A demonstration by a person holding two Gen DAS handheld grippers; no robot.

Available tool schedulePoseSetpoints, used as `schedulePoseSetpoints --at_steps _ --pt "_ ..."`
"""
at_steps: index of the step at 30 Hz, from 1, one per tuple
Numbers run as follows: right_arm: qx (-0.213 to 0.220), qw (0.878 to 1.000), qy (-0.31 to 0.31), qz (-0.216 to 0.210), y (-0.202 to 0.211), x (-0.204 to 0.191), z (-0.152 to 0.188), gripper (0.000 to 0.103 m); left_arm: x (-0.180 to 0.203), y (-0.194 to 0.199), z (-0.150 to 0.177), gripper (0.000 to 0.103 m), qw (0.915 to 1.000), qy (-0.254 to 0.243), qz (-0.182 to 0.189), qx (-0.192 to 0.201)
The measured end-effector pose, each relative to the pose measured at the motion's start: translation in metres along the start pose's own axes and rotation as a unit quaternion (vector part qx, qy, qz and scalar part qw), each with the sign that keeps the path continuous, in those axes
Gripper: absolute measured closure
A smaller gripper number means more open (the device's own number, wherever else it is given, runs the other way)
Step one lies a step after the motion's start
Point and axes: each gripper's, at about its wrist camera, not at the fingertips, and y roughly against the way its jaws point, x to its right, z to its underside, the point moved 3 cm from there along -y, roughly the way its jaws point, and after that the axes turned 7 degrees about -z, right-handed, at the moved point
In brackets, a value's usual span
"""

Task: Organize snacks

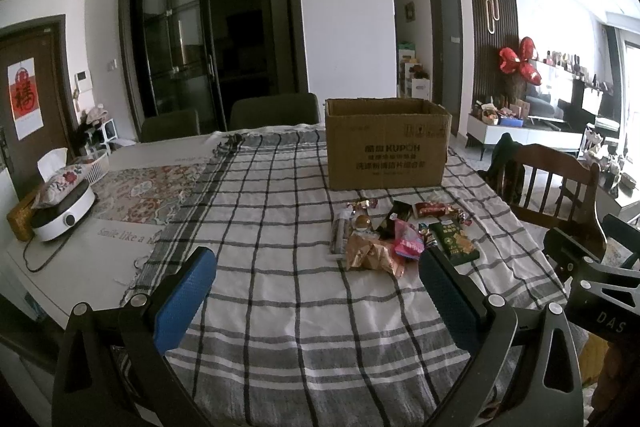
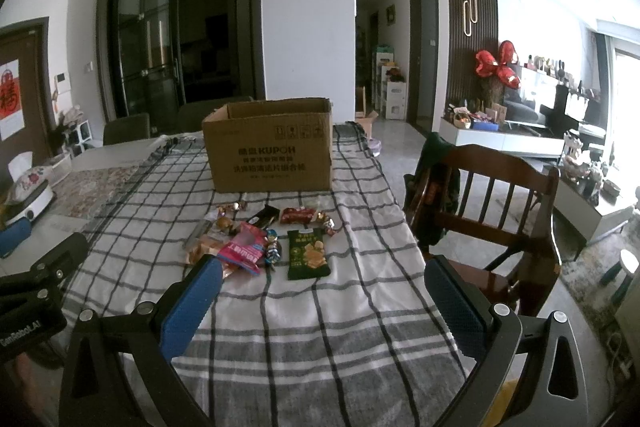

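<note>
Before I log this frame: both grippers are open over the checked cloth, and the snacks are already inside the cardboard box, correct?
Not quite: the snacks lie on the cloth in front of the box, as the right wrist view shows. Both the left gripper and right gripper are open.

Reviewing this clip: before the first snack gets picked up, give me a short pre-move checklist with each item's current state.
1. Left gripper open and holding nothing: ok.
2. Right gripper open and holding nothing: ok.
3. Cardboard box upright with its top open, behind the snacks: ok.
4. Snack pile in the open on the checked cloth, nothing covering it: ok.
5. Green chip bag lying flat, apart from the pile, easy first pick: ok.
6. Box empty inside: cannot tell, the interior is hidden from both views.
</note>
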Motion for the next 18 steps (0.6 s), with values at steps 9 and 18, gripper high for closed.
schedulePoseSetpoints --at_steps 9,18 --pt "0.000 1.000 0.000 0.000 0.0004 -0.0003 -0.0006 0.001 -0.0002 0.0009 -0.0001 0.000 1.0000 0.000 0.001 0.001" --pt "0.001 1.000 0.000 0.000 0.0005 0.0001 -0.0010 0.001 0.0001 0.0014 0.0001 0.000 1.0000 0.000 0.000 0.001"
